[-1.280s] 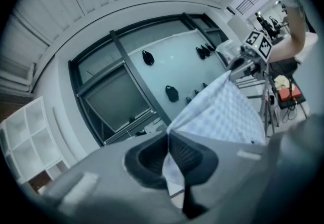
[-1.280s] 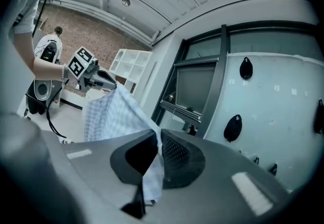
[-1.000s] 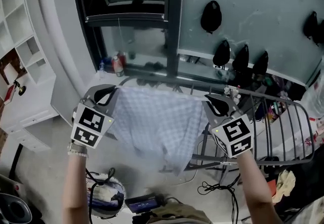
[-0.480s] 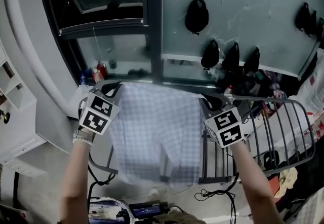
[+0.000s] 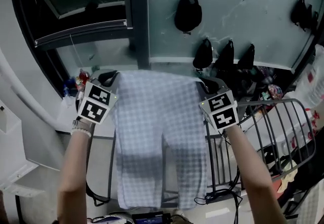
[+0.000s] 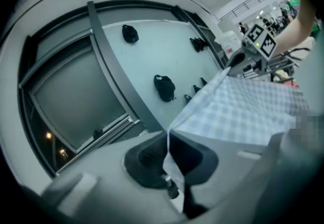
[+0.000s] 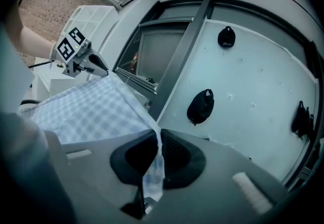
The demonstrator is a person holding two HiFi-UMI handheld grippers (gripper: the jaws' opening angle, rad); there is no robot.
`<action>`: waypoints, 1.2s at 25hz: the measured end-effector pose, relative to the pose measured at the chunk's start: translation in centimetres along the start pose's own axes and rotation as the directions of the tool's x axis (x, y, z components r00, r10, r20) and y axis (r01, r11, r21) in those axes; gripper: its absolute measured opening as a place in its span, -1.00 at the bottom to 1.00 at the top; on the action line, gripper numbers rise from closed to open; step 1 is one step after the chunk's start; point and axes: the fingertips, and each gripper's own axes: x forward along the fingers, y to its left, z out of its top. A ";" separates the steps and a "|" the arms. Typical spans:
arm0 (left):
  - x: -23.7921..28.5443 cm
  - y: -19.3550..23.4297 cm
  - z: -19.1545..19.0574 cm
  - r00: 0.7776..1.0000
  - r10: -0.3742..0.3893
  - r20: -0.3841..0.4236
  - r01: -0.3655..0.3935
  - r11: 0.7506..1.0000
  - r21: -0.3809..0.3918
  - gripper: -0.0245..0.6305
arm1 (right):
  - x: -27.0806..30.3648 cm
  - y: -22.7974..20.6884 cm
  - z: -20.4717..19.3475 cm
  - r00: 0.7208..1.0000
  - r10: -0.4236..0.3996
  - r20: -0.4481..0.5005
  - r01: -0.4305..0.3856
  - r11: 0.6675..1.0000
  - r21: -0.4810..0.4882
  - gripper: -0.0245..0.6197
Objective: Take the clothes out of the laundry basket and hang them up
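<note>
A pair of light blue checked shorts (image 5: 157, 132) hangs spread out in front of me, held by its waistband at both top corners. My left gripper (image 5: 109, 77) is shut on the left corner; in the left gripper view the cloth (image 6: 238, 111) runs from between the pads (image 6: 147, 159). At the right corner my right gripper (image 5: 205, 85) is shut too, and the right gripper view shows the fabric (image 7: 86, 111) pinched in its pads (image 7: 177, 159). Both legs dangle toward the floor. The laundry basket (image 5: 109, 218) barely peeks in at the bottom edge.
A grey metal drying rack (image 5: 273, 132) stands to the right, behind the shorts. On the pale wall (image 5: 253, 10) hang several black caps (image 5: 188, 12). A dark window frame (image 5: 81, 30) is at upper left, with bottles (image 5: 81, 77) on its sill. Cables (image 5: 223, 195) lie on the floor.
Both grippers have lifted the shorts higher and stretched them flat, so the legs now hang straight. The view has tilted up, and the basket has slid almost out of the bottom.
</note>
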 end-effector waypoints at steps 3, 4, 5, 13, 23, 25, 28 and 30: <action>3.2 0.4 -0.6 1.000 -0.010 -0.024 0.011 0.997 0.074 -0.91 | 2.7 -1.2 -0.9 1.000 -0.025 -0.018 0.025 1.000 0.005 -0.89; 4.3 0.4 -1.1 0.999 -0.019 -0.029 0.022 0.997 0.079 -0.91 | 3.7 -1.4 -1.5 0.999 -0.028 -0.030 0.029 1.000 0.008 -0.89; 5.5 0.2 -1.8 0.999 -0.033 -0.034 0.035 0.997 0.067 -0.91 | 4.6 -1.5 -2.2 0.999 -0.029 -0.046 0.029 1.000 0.011 -0.89; 14.3 -6.3 -11.9 0.962 -0.193 -0.191 0.179 0.980 -0.087 -0.80 | 10.7 1.9 -12.3 0.961 0.067 -0.270 -0.055 0.997 0.052 -0.88; 13.4 -9.4 -15.4 0.944 -0.270 -0.189 0.226 0.948 -0.224 -0.51 | 8.9 4.2 -16.3 0.930 0.219 -0.294 -0.151 0.959 0.239 -0.17; 11.9 -8.6 -14.6 0.960 -0.231 -0.159 0.190 0.953 -0.238 -0.72 | 7.9 3.9 -15.3 0.945 0.197 -0.260 -0.136 0.963 0.233 -0.18; 8.8 -7.6 -13.0 0.979 -0.171 -0.114 0.137 0.956 -0.260 -0.94 | 6.0 3.8 -12.4 0.972 0.162 -0.169 -0.122 0.967 0.226 -0.84; 6.6 -7.2 -11.9 0.984 -0.152 -0.087 0.123 0.952 -0.280 -0.94 | 4.8 4.3 -10.5 0.981 0.158 -0.116 -0.127 0.963 0.237 -0.91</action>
